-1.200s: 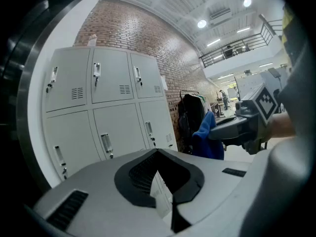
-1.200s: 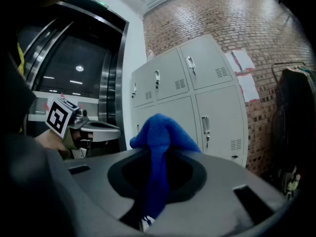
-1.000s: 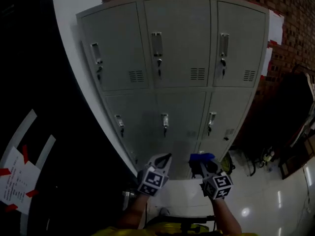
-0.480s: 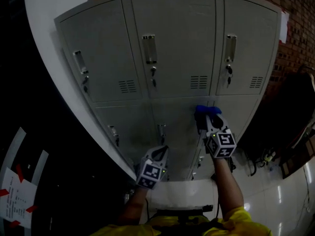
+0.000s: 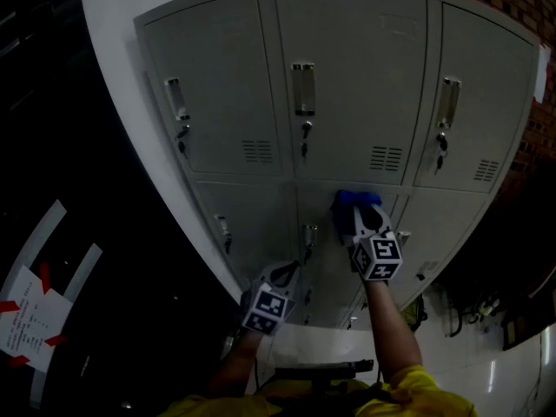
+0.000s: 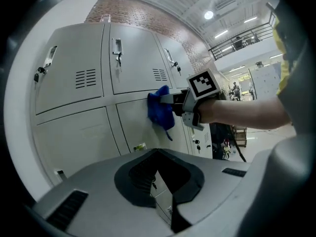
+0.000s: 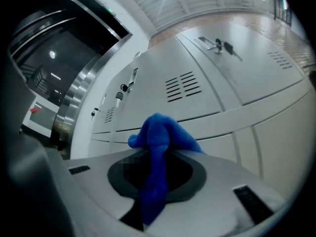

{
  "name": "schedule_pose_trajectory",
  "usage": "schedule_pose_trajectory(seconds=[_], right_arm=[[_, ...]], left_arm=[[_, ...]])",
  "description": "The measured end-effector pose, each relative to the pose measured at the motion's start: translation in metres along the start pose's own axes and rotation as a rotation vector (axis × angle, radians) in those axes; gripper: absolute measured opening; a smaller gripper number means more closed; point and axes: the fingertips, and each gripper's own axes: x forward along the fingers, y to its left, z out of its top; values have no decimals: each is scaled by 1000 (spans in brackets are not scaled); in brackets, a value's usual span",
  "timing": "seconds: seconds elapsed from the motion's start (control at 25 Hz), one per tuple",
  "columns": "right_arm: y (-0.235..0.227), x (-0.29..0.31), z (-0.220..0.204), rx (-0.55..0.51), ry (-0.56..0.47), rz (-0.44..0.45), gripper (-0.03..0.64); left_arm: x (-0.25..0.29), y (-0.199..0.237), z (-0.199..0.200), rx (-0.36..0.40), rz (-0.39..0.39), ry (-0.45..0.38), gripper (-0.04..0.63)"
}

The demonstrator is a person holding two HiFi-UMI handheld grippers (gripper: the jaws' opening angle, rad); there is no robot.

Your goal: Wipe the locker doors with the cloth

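The grey locker bank (image 5: 352,85) has two rows of three doors. My right gripper (image 5: 358,220) is shut on a blue cloth (image 5: 351,202) and presses it on the top edge of the lower middle door (image 5: 326,250), just under the seam between the rows. In the right gripper view the cloth (image 7: 158,137) hangs bunched over the right gripper (image 7: 158,152). My left gripper (image 5: 289,274) is shut and empty, low in front of the lower doors. The left gripper (image 6: 159,153) view shows the cloth (image 6: 160,113) against the door.
Latch handles with keys (image 5: 304,130) stick out of each door. A white side panel (image 5: 117,50) borders the lockers at left, with dark space beyond. A paper with red tape (image 5: 26,315) lies at lower left. Brick wall (image 5: 530,7) and floor cables (image 5: 482,307) are at right.
The right gripper has lifted the cloth from near the floor up to the seam between the rows and shifted slightly left. The left gripper has stayed low.
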Motion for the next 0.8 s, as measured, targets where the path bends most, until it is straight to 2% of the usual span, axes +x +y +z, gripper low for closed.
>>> schedule_pose_trajectory(seconds=[0.12, 0.2, 0.32, 0.4, 0.48, 0.68, 0.8], right_arm=[[75, 43, -24, 14, 64, 155, 67], [111, 63, -28, -25, 79, 195, 67], [129, 72, -21, -7, 74, 217, 67], [122, 66, -18, -24, 78, 218, 67], [90, 42, -16, -47, 61, 154, 67], [-56, -44, -39, -10, 78, -180, 67], [-93, -62, -53, 26, 77, -246, 67]], left_arm=[[-6, 1, 2, -44, 10, -9, 2], [-8, 4, -2, -37, 20, 7, 2], [-6, 5, -10, -28, 21, 22, 2], [0, 3, -12, -25, 8, 17, 2], [7, -1, -8, -17, -12, 9, 2], [25, -14, -2, -22, -70, -8, 2], [38, -18, -1, 5, -91, -1, 2]])
